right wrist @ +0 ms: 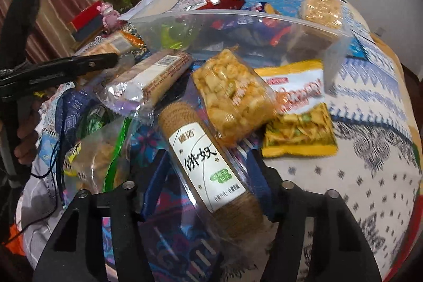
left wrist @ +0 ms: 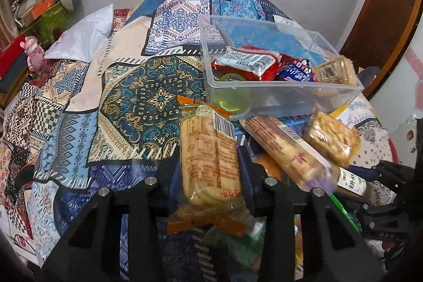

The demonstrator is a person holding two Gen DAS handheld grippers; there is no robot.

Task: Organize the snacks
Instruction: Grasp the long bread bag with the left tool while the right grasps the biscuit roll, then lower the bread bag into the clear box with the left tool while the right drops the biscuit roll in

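My left gripper [left wrist: 210, 160] is shut on a pale bread pack [left wrist: 208, 149] with orange sealed ends, which stands up between the fingers. My right gripper [right wrist: 207, 160] is shut on a brown biscuit roll [right wrist: 201, 157] with a white label. Just beyond both stands a clear plastic bin [left wrist: 285, 94] [right wrist: 238, 25], holding a red-and-white pack [left wrist: 246, 61], a blue pack and a golden snack pack [left wrist: 335, 70]. In front of it lie a long biscuit pack [right wrist: 156, 75] and a puffed yellow snack block [right wrist: 230, 91]. In the right wrist view the left gripper's black finger [right wrist: 100, 61] shows at the left.
Two yellow bags [right wrist: 298, 134] lie right of the pile and a green-striped bag [right wrist: 97, 157] left of it. A patterned cloth [left wrist: 127, 102] covers the surface. A white bag [left wrist: 84, 36], a pink figure [left wrist: 34, 54] and stacked boxes [left wrist: 45, 7] sit at the far left; a wooden door [left wrist: 383, 25] stands at right.
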